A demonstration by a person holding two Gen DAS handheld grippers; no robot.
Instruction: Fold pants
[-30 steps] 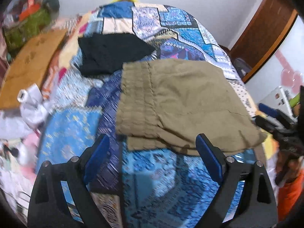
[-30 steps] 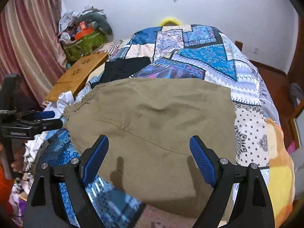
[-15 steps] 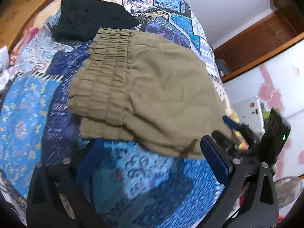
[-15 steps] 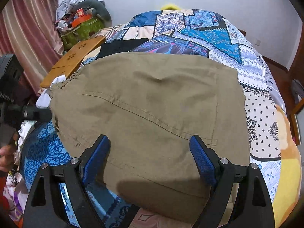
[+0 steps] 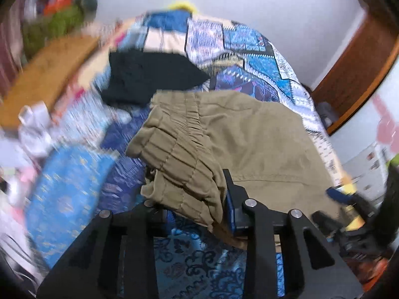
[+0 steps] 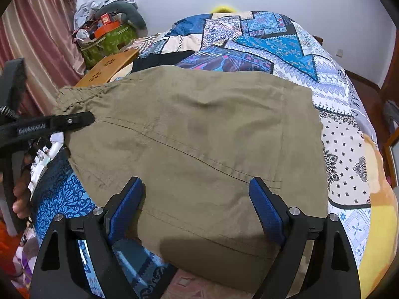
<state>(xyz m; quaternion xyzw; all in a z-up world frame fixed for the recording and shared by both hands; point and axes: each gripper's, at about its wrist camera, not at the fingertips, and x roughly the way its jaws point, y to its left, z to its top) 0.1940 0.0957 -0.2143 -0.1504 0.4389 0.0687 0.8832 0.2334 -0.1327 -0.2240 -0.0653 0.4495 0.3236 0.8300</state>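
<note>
Left wrist view: my left gripper (image 5: 199, 199) has its jaws clamped on the gathered waistband corner of the khaki pants (image 5: 249, 134), bunching it low in the frame's centre, I judge to lift that end for a fold. Right wrist view: my right gripper (image 6: 197, 206) hangs with jaws spread wide over the near edge of the pants, which lie across the patchwork bedspread (image 6: 344, 149) filling mid-frame, probably ready to take the other corner.

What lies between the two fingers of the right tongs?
In the right wrist view, the olive pants fill the gap between the open right tongs. The cloth lies flat on the patchwork bedspread, and neither finger grips it.
</note>
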